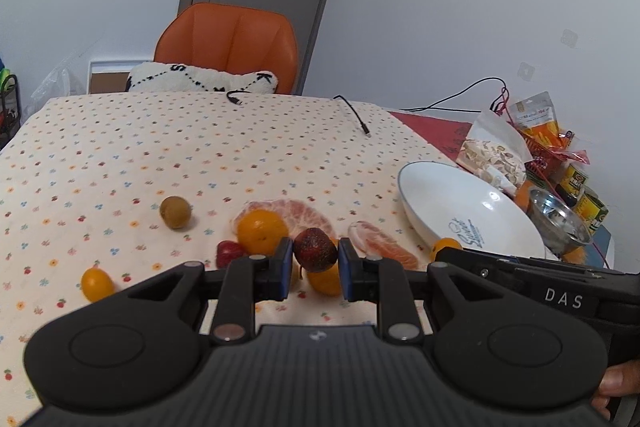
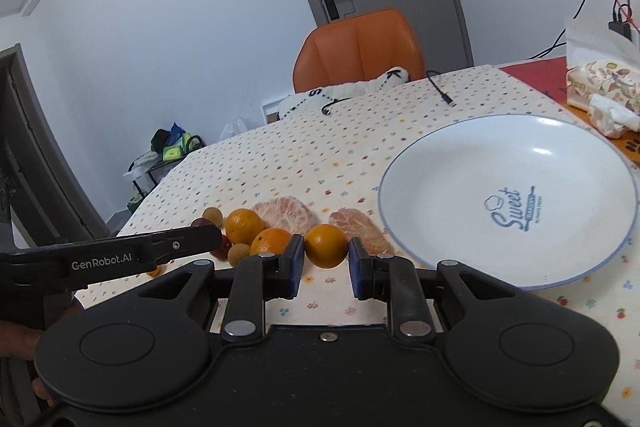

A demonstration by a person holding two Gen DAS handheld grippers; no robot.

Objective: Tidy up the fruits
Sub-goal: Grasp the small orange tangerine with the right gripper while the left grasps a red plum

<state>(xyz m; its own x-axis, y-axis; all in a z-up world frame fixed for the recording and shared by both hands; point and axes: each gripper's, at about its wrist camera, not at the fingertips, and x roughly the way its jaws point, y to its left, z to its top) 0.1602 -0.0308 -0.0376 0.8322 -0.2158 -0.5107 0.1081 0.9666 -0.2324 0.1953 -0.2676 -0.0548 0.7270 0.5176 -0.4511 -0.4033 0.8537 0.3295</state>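
Note:
In the left wrist view my left gripper [image 1: 315, 257] is shut on a dark red berry-like fruit [image 1: 315, 250], lifted above the flowered tablecloth [image 1: 200, 155]. Below it lie an orange [image 1: 262, 231], a second orange [image 1: 324, 281], a red fruit [image 1: 230, 253], two peeled citrus pieces [image 1: 304, 211], a brown round fruit [image 1: 175, 213] and a kumquat [image 1: 96, 283]. My right gripper [image 2: 326, 259] is shut on a small orange fruit [image 2: 326, 246], just left of the white plate's rim [image 2: 400, 163]. The plate holds no fruit. From the left of the right wrist view, the left gripper [image 2: 216, 237] reaches over the fruit cluster.
Snack bags [image 1: 496, 151], cans [image 1: 592, 207] and a steel bowl [image 1: 558, 223] crowd the table's right side behind the plate. Two cable ends [image 1: 366, 131] lie at the far edge. An orange chair [image 1: 228, 47] with a cushion stands beyond the table.

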